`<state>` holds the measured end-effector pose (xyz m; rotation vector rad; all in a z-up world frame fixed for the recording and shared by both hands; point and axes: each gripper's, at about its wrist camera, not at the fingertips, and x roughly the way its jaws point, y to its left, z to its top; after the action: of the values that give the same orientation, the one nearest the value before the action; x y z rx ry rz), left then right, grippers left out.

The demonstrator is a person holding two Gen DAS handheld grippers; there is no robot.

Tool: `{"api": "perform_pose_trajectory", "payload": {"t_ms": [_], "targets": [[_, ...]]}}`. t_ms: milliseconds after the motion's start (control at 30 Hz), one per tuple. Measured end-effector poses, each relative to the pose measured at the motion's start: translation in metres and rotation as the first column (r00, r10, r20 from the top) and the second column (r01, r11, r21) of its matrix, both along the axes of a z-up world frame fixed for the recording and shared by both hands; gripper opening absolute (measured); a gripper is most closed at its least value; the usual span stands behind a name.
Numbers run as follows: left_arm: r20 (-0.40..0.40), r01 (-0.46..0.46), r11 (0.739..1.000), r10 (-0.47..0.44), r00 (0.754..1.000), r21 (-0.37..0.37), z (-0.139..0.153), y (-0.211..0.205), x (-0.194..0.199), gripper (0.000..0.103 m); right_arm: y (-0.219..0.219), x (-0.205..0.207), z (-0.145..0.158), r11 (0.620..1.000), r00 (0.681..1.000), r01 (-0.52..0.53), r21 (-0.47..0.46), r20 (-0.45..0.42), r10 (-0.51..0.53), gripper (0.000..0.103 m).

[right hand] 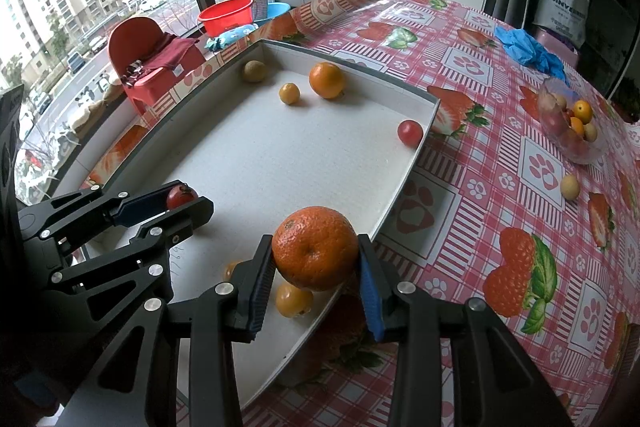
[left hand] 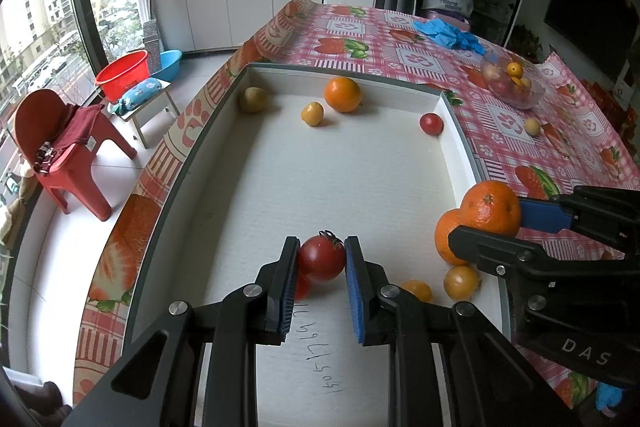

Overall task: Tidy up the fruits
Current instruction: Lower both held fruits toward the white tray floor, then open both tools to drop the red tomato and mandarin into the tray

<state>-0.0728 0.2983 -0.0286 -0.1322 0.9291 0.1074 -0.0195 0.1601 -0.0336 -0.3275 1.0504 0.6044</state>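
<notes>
Roughly midway: the left claw (left hand: pixel 321 259) is clamped on a red tomato (left hand: pixel 322 258) over the white tray (left hand: pixel 452 131), and the right claw (right hand: pixel 316 263) grips an orange (right hand: pixel 315 247) above the tray's near corner. Four fruits sit at the tray's far end; a glass bowl (right hand: pixel 576 143) of fruit waits beyond the tray.

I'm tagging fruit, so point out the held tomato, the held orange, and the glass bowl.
tomato (left hand: pixel 322 259), left wrist view, centre of its red skin.
orange (right hand: pixel 315 247), right wrist view, middle of its peel.
glass bowl (right hand: pixel 580 151), right wrist view, near wall.
</notes>
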Motion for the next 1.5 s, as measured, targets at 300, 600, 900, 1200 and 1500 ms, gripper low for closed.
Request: {"api": "perform_pose_trajectory", "payload": {"t_ms": [300, 600, 900, 1200, 1500], "targets": [[0.000, -0.001, 1.000, 0.001, 1.000, 0.001, 0.000, 0.000, 0.000, 0.024, 0.000, 0.000, 0.000, 1.000, 1.000, -0.001, -0.002, 0.001, 0.001, 0.042], [0.000, -0.001, 1.000, 0.001, 1.000, -0.001, 0.000, 0.000, 0.000, 0.024, 0.000, 0.000, 0.000, 1.000, 1.000, -0.001, -0.003, 0.001, 0.001, 0.042], [-0.001, 0.000, 1.000, 0.000, 1.000, 0.002, 0.000, 0.000, 0.000, 0.024, 0.001, 0.001, 0.001, 1.000, 1.000, 0.002, -0.007, 0.002, -0.002, 0.043], [-0.007, -0.006, 1.000, 0.006, 1.000, 0.007, -0.001, -0.001, 0.003, 0.024, 0.005, 0.009, 0.000, 1.000, 1.000, 0.006, -0.017, 0.005, -0.006, 0.043], [-0.026, -0.040, 0.998, 0.041, 0.999, 0.056, -0.003, 0.001, 0.006, 0.057, 0.009, 0.018, 0.000, 1.000, 1.000, 0.020, -0.012, 0.002, -0.020, 0.052]]}}
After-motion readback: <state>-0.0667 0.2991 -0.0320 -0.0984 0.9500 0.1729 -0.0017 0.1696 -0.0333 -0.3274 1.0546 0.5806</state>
